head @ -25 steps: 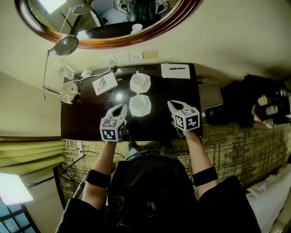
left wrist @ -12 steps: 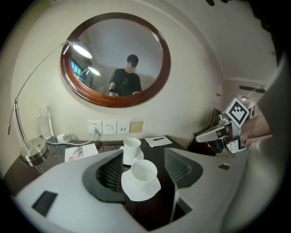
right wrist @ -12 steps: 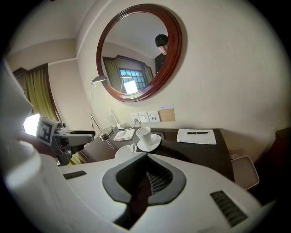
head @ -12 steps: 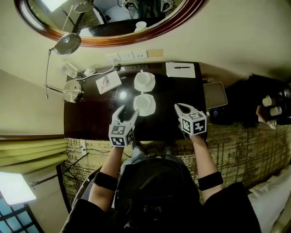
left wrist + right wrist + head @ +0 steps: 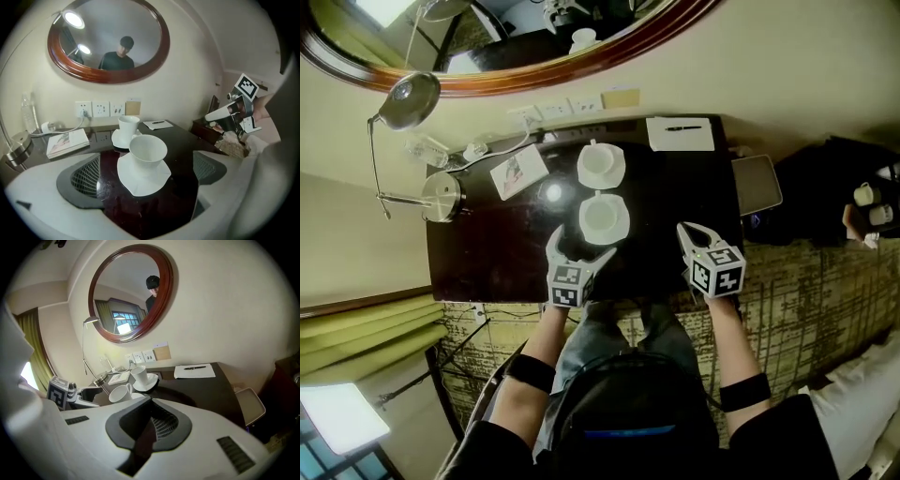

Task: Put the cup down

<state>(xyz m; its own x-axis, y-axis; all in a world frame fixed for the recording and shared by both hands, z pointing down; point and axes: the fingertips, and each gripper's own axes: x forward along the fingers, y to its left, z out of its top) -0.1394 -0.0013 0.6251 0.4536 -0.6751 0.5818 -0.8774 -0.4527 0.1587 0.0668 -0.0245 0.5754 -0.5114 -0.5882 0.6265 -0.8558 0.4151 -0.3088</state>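
Two white cups stand on saucers on the dark table [image 5: 497,253]. The near cup [image 5: 604,217] [image 5: 147,150] sits upright on its saucer [image 5: 140,177], just ahead of my left gripper [image 5: 581,242] [image 5: 147,190]. That gripper's jaws have just been opening and now stand wide, with nothing between the pads. The far cup [image 5: 601,165] [image 5: 128,127] is behind it, near the wall. My right gripper [image 5: 686,231] [image 5: 150,413] hangs shut and empty over the table's right front. In the right gripper view, the near cup [image 5: 121,393] shows beside the left gripper [image 5: 75,397].
A desk lamp [image 5: 439,195] and a booklet [image 5: 519,172] lie at the table's left. A notepad with a pen [image 5: 680,133] is at the back right, wall sockets [image 5: 101,108] behind. A grey tray [image 5: 757,185] sits beyond the right edge. A round mirror [image 5: 110,42] hangs above.
The left gripper's jaws went from shut to wide open. Both grippers sank lower toward the table's front edge, the left one more.
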